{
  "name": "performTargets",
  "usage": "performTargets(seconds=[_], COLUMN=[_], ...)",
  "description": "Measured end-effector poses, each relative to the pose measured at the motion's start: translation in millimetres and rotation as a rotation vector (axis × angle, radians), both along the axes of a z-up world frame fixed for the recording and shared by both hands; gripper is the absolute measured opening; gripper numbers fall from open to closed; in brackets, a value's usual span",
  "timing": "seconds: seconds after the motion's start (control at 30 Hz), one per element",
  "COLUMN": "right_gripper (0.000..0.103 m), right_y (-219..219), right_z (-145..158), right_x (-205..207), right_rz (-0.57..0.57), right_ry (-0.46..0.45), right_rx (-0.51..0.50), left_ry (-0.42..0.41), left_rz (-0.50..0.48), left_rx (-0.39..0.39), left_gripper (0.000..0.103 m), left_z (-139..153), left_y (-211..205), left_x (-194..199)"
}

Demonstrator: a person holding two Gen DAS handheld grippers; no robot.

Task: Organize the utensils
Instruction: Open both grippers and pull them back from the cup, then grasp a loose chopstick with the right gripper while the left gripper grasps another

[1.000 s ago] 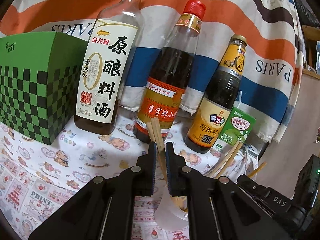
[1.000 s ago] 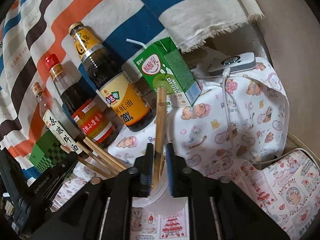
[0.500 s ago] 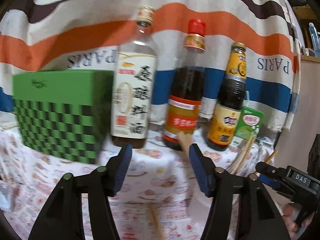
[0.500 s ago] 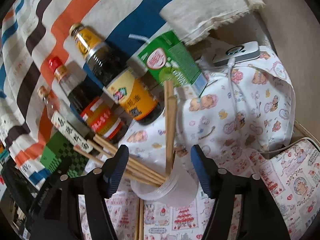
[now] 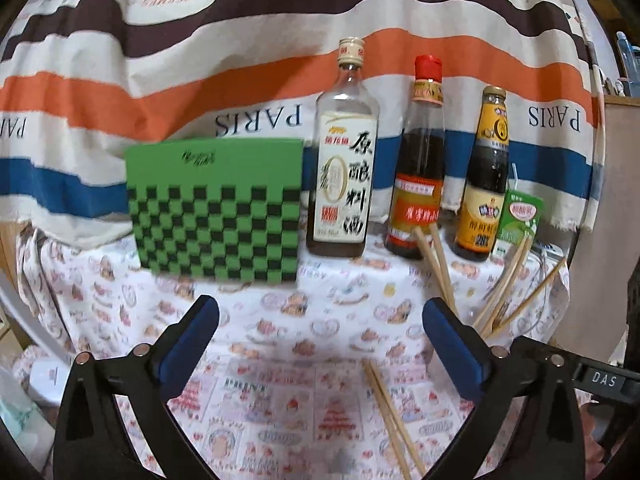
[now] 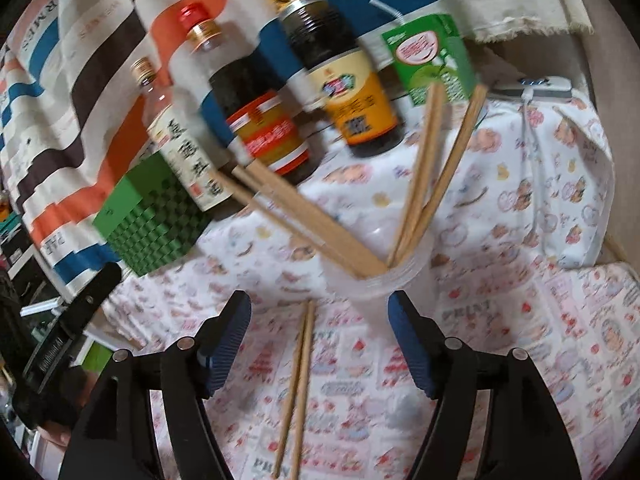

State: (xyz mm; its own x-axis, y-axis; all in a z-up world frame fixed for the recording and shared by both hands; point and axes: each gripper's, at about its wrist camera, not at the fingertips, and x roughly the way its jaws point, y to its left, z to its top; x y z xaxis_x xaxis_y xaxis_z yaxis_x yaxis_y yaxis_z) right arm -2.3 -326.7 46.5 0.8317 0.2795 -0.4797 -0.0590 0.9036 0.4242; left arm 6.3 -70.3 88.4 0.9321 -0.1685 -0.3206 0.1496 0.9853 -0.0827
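Beside clear cup (image 6: 374,280), loose chopsticks (image 6: 298,380)

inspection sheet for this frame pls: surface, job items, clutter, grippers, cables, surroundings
Surface: table under printed cloth.
Job's things: four chopsticks standing in clear cup; loose chopstick pair flat on cloth in front of it.
Clutter: three sauce bottles, green checkered box, green drink carton.
Grippers: left gripper and right gripper open, jaws just opened, nothing between them.
Cables: white cable from small white device.
Surroundings: striped PARIS fabric behind.
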Motion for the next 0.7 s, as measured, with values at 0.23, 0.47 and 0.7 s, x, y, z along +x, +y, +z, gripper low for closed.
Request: performTargets(seconds=[0.23,0.47,0.7], right_gripper=[0.075,0.075,0.082], right_y=[19.9,30.5,42.0], right_z=[-22.3,-40.1,-50.3], right_x=[6.7,20.9,32.3], right_rz=[-0.006,-0.048,-0.017], right_ry=[0.048,0.149,0.227], right_rx=[-0.100,-0.202,-0.281], left_ry=[0.080,0.127,0.209], left_rz=[0.076,0.117,0.112], left_rx=[0.087,0.067,0.083], left_gripper=[0.102,0.102,0.102], left_z=[-35.5,-48.9,-60.0], left_y=[15.0,33.6,32.5], left_x=[13.2,18.5,29.5])
